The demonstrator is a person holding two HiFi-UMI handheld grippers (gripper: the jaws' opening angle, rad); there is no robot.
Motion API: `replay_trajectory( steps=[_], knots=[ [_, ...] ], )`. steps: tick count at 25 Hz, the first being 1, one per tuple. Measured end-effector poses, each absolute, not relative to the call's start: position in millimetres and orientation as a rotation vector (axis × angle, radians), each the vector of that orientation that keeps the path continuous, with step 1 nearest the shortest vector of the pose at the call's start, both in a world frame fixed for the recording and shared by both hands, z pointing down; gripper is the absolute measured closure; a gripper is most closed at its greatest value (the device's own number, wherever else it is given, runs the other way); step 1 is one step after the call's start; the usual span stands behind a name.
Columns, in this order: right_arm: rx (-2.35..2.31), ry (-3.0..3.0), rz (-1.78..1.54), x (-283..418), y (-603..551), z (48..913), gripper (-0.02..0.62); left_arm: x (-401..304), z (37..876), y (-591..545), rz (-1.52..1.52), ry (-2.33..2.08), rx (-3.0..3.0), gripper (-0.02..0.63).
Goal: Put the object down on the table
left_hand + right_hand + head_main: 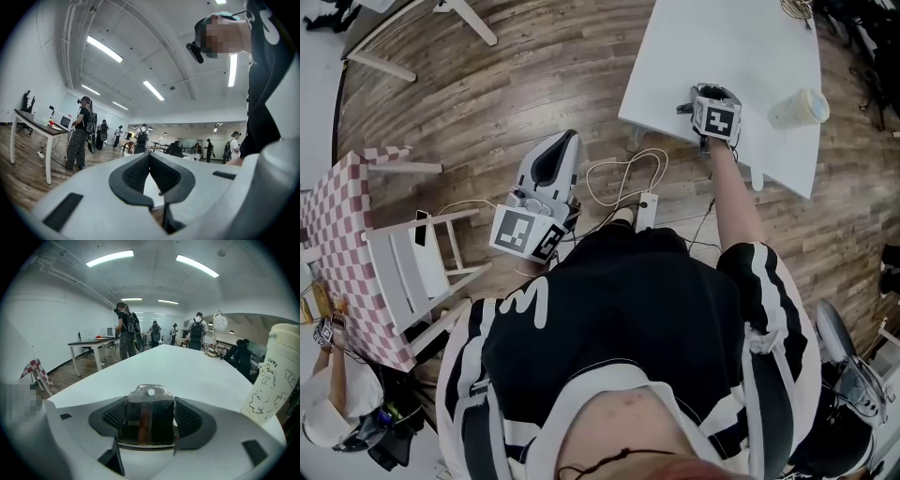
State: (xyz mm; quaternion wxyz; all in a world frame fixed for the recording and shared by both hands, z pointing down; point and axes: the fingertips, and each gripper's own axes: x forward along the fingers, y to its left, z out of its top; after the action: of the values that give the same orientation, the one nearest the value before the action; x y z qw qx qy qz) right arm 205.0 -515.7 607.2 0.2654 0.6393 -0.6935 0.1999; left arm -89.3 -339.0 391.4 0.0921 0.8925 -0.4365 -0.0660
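Note:
A dark, shiny metal piece (pixel 149 404) with a small hole at its top is clamped upright between the jaws of my right gripper (pixel 150 425), which is shut on it. That gripper (pixel 715 112) hovers just over the near edge of the white table (pixel 722 47), whose top (pixel 178 366) stretches ahead. My left gripper (pixel 546 183) is off the table, over the wooden floor beside my body. Its black pads (pixel 136 174) meet with nothing between them, and it (pixel 150 171) points out into the room.
A white paper cup (pixel 799 109) with black doodles (pixel 275 376) stands on the table to the right of my right gripper. A power strip (pixel 644 210) and cables lie on the floor. At left are a red-checked table (pixel 342 244) and a white chair (pixel 422 272). Several people stand farther off.

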Motion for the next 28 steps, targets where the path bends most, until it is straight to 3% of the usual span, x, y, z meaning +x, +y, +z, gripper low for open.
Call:
replay_trajectory(
  steps=[15, 28],
  knots=[
    [1.790, -1.939, 0.361, 196.5, -500.2, 586.8, 0.304, -80.5, 393.2, -336.3, -0.165, -1.243, 2.683, 0.601],
    [1.957, -2.060, 0.222, 197.4, -474.6, 509.3, 0.305, -53.3, 387.5, -340.1, -0.182, -1.142, 2.736, 0.601]
  ],
)
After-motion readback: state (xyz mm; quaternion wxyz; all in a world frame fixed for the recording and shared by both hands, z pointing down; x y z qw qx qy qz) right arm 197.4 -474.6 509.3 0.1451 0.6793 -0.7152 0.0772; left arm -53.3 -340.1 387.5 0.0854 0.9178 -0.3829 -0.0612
